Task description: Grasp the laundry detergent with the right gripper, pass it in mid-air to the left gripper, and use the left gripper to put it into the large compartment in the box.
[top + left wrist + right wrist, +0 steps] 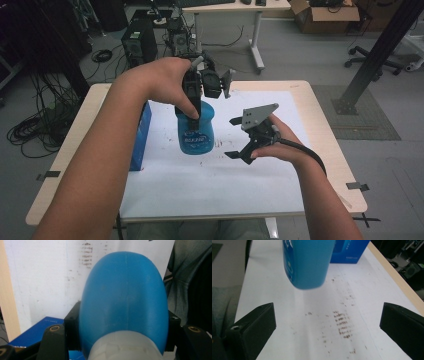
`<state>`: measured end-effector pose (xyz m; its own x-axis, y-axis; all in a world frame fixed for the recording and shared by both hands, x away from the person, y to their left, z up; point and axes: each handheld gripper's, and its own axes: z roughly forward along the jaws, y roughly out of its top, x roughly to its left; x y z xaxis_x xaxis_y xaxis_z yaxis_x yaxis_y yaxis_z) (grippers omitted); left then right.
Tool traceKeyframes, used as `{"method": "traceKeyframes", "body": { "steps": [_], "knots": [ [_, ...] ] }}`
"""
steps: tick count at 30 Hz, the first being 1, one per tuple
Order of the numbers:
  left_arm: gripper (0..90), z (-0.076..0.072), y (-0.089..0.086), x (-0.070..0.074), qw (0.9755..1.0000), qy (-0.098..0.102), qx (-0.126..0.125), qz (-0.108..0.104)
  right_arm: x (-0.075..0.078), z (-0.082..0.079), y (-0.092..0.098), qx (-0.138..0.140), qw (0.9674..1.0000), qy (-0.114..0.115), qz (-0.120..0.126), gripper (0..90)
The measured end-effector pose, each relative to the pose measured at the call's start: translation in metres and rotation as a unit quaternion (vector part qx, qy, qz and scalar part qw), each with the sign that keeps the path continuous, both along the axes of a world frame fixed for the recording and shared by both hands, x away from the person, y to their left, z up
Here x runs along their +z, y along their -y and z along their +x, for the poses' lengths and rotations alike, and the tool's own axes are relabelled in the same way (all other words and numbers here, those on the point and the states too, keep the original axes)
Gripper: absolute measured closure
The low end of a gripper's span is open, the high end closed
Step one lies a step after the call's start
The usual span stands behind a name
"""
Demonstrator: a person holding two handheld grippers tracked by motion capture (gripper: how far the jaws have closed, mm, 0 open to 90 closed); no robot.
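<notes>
A blue plastic bottle (196, 132) with white print hangs upright over the middle of the white sheet (210, 185). My left gripper (194, 109) comes down from above and is shut on the bottle's top. In the left gripper view the black jaws press both sides of the blue bottle (125, 297) just above its pale neck. My right gripper (235, 138) stands open to the right of the bottle, apart from it. In the right gripper view its open jaws frame stained paper, and the bottle (308, 262) sits farther off, its base seemingly just off the sheet.
A dark blue box (141, 135) lies at the sheet's left edge, close behind the bottle. Brown smears (342, 322) mark the paper. The wooden table rim (325, 130) borders the sheet. Beyond the table are computers, cables, a desk and a black post.
</notes>
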<state>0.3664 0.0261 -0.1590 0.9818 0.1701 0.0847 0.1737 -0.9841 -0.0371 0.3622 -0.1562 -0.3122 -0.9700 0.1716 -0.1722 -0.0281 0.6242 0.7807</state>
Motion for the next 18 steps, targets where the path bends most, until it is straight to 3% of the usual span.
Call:
{"method": "traceKeyframes", "body": {
  "steps": [3, 7, 10, 12, 14, 15, 16, 18],
  "knots": [
    [37.9, 0.001, 0.0, 0.003, 0.9994, 0.015, 0.031, -0.002, 0.002, -0.001, 0.004, -0.002, 1.0, 0.002, -0.007, 0.5],
    [37.9, 0.004, -0.002, 0.006, 0.995, 0.043, 0.09, -0.008, 0.003, -0.002, 0.007, -0.003, 0.9998, 0.005, -0.017, 0.9],
    [37.9, 0.006, -0.005, 0.009, 0.9926, 0.053, 0.109, -0.009, 0.003, -0.002, 0.009, -0.004, 0.9997, 0.004, -0.022, 0.9],
    [37.9, 0.007, -0.009, 0.012, 0.987, 0.059, 0.147, -0.027, 0.003, -0.002, 0.01, -0.005, 0.9995, 0.004, -0.031, 0.9],
    [37.9, 0.009, -0.012, 0.015, 0.983, 0.058, 0.171, -0.033, 0.004, -0.002, 0.011, -0.004, 0.9992, 0.006, -0.038, 1.0],
    [37.9, 0.009, -0.012, 0.015, 0.983, 0.058, 0.171, -0.033, 0.005, -0.002, 0.012, -0.005, 0.9991, 0.006, -0.042, 1.0],
    [37.9, 0.01, -0.013, 0.016, 0.9814, 0.056, 0.181, -0.032, 0.005, -0.002, 0.012, -0.005, 0.9991, 0.006, -0.042, 1.0],
    [37.9, 0.012, -0.016, 0.019, 0.9764, 0.055, 0.206, -0.032, 0.007, -0.001, 0.014, -0.006, 0.9986, 0.007, -0.053, 1.1]
  ]
}}
